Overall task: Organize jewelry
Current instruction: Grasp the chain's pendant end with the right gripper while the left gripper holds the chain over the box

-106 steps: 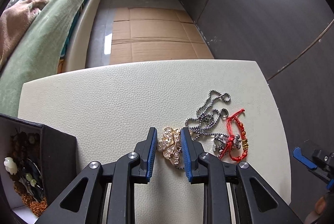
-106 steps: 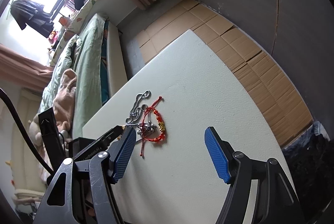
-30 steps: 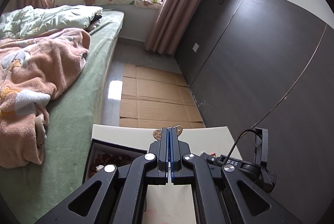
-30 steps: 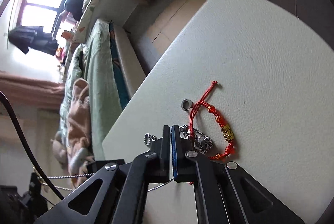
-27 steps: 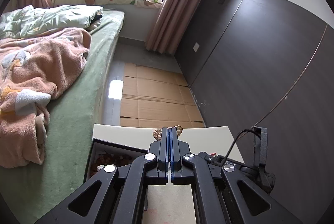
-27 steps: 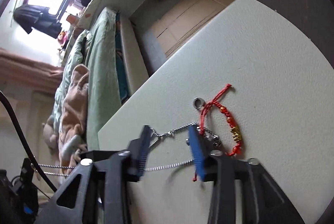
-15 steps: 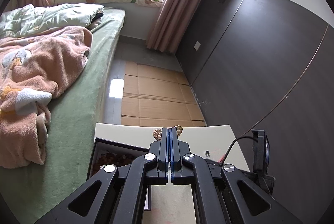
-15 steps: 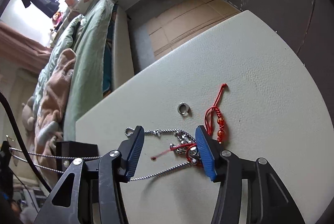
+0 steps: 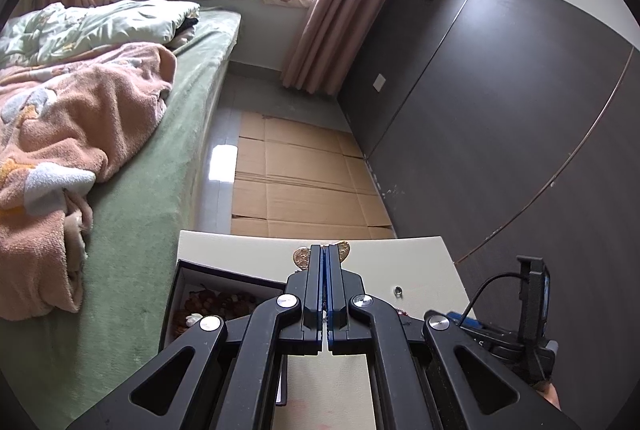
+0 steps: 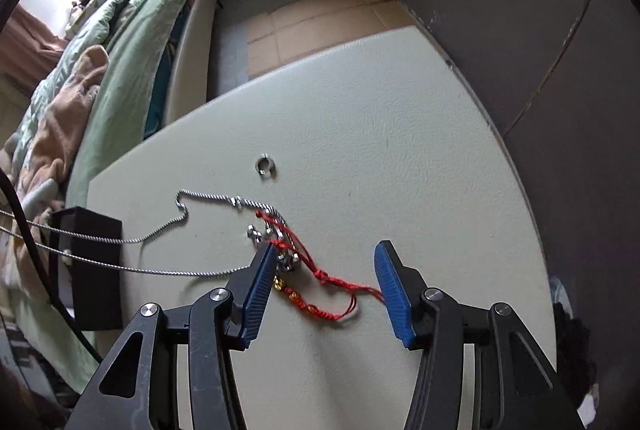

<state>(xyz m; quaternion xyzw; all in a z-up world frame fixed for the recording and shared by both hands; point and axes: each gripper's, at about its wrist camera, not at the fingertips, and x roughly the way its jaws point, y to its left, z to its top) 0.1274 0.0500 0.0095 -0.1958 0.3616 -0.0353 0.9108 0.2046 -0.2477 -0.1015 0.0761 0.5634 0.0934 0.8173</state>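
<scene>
My left gripper (image 9: pixel 324 250) is shut on a gold pendant (image 9: pixel 301 257), whose lobes stick out on both sides of the tips. It hangs above the white table (image 9: pixel 248 250), close to the black jewelry box (image 9: pixel 224 300) holding brown beads. My right gripper (image 10: pixel 326 290) stands open over a red cord bracelet (image 10: pixel 332 312) tangled with silver charms (image 10: pixel 286 262). The bracelet lies on the table between the blue pads, which do not press on it. A silver ball chain (image 10: pixel 200 199) runs from this tangle off the left edge, stretched in two lines. A small silver ring (image 10: pixel 264 165) lies apart, farther back.
The black box (image 10: pixel 94 270) stands at the table's left edge in the right wrist view. A bed with a green cover (image 9: pixel 132 169) and a pink blanket lies left of the table. Cardboard (image 9: pixel 300 181) covers the floor beyond, and a dark wall (image 9: pixel 500 109) runs along the right.
My right gripper opened and let go of the silver chain, then lifted and rolled upright over the red bracelet. The left gripper stayed still, shut on the pendant.
</scene>
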